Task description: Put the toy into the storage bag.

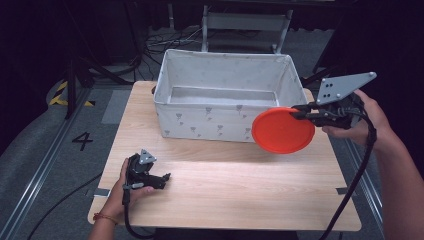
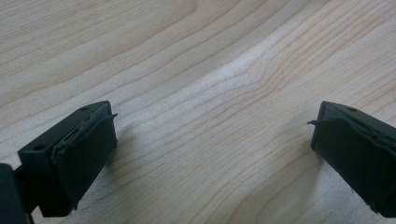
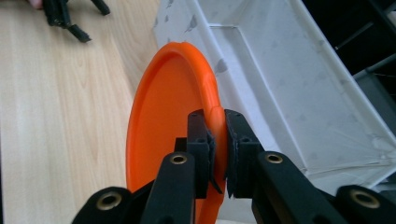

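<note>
Gripping orange plate (image 1: 282, 130) rim beside bin (image 1: 225, 87), right claw (image 3: 217, 149); left claw (image 2: 210, 154) apart.

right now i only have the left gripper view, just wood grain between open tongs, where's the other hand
Observer: The right tongs are up at the table's right side, shut on the rim of an orange plate.
Operator: is the plate flat or on edge
Observer: On edge; the right gripper view shows it held upright by its rim, off the wooden table.
Operator: anything near it
Observer: A white fabric bin stands at the back of the table; in the high view the plate overlaps its front right corner.
Operator: and where am i
Observer: Your left tongs sit low over the table's front left, apart from the bin.
</note>
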Demonstrator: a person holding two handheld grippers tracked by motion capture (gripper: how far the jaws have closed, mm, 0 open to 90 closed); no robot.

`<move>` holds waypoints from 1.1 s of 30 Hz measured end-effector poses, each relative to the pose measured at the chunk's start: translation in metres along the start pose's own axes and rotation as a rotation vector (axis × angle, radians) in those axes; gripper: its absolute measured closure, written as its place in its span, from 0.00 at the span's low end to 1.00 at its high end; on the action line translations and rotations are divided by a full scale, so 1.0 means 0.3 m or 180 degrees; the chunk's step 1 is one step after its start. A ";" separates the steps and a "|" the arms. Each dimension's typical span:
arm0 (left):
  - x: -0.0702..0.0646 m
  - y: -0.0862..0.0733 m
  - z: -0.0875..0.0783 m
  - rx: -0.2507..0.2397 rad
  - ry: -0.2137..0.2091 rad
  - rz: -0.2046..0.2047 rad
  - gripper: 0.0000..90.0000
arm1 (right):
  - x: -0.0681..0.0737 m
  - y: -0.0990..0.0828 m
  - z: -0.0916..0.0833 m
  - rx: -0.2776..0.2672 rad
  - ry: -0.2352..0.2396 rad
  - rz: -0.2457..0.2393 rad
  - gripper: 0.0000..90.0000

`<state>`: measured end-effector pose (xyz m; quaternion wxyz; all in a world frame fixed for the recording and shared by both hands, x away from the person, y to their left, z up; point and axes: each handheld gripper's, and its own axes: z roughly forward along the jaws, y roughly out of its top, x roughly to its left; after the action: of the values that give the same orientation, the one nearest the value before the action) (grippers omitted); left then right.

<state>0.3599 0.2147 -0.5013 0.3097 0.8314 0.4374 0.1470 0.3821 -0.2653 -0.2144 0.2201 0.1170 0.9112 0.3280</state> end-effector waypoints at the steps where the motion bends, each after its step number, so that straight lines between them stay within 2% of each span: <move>1: 0.000 0.000 0.000 0.0000 0.0000 0.0000 0.01 | -0.007 0.005 -0.002 -0.0009 -0.0007 0.0005 0.91; 4: 0.000 0.000 -0.001 0.0005 0.0004 0.0006 0.01 | -0.039 0.032 -0.011 -0.0026 -0.0065 0.0009 0.91; 8: 0.000 0.000 -0.001 0.0005 0.0004 0.0006 0.01 | -0.058 0.049 -0.016 -0.0022 -0.0106 0.0011 0.91; 10: 0.000 -0.001 -0.001 0.0005 -0.0002 -0.0001 0.01 | -0.093 0.078 -0.024 -0.0050 -0.0196 0.0012 0.91; 16: 0.000 -0.002 -0.002 0.0010 -0.0010 -0.0006 0.01 | -0.144 0.108 -0.027 -0.0071 -0.0289 0.0031 0.91; 24: 0.000 -0.002 -0.002 0.0011 -0.0009 -0.0004 0.01 | -0.218 0.141 0.009 -0.0101 -0.0423 0.0037 0.91; 33: -0.001 -0.003 -0.002 0.0008 -0.0014 -0.0020 0.01 | -0.297 0.155 0.072 -0.0051 -0.0442 0.0100 0.91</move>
<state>0.3589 0.2151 -0.5012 0.3101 0.8307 0.4395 0.1437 0.4737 -0.2501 -0.1702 0.2785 0.1520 0.8891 0.3298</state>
